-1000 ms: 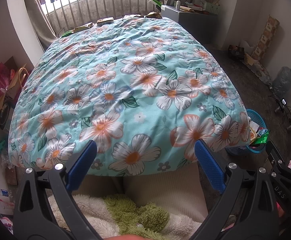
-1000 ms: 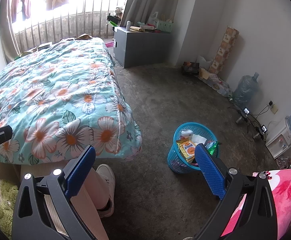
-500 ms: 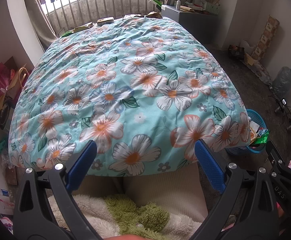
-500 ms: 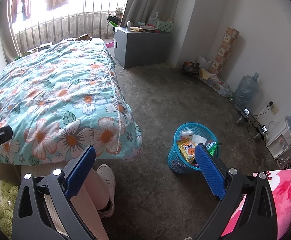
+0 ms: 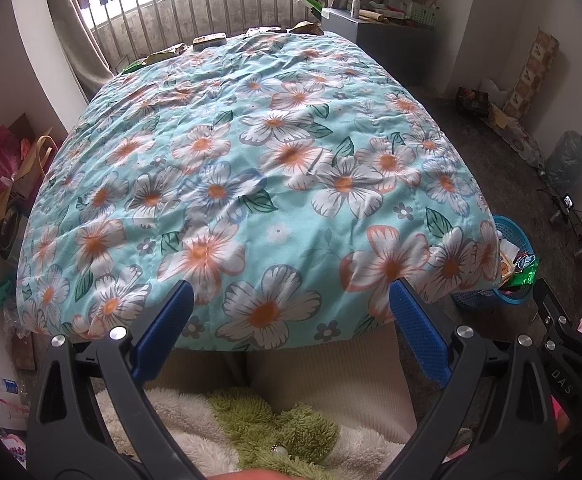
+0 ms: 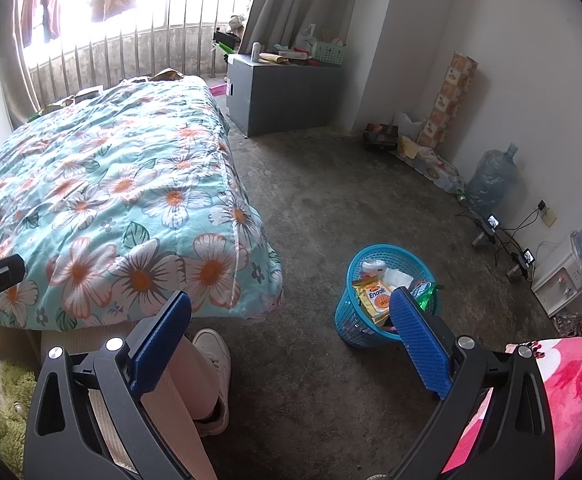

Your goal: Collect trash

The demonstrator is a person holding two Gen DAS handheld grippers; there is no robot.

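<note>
We held the left tool (image 5: 289, 326) with its blue-padded fingers spread wide and nothing between them, low over the foot of the bed, which was covered by a turquoise quilt printed with white and orange flowers (image 5: 251, 168). The right tool (image 6: 290, 330) was likewise spread wide and empty, above the grey concrete floor (image 6: 331, 184) just off the bed's foot corner. The round blue plastic mesh trash basket (image 6: 355, 320) stood on the floor near that same corner of the bed, apart from the quilt's hanging edge. Inside the basket lay a yellow snack packet (image 6: 373, 298), a green foil wrapper (image 6: 425, 292) and some white crumpled paper (image 6: 397, 278). At the head end of the bed, several flat wrappers (image 5: 207, 41) rested on the quilt by the window bars. Below the bed's foot we saw a cream trouser leg and a white shoe (image 6: 213, 354).
</note>
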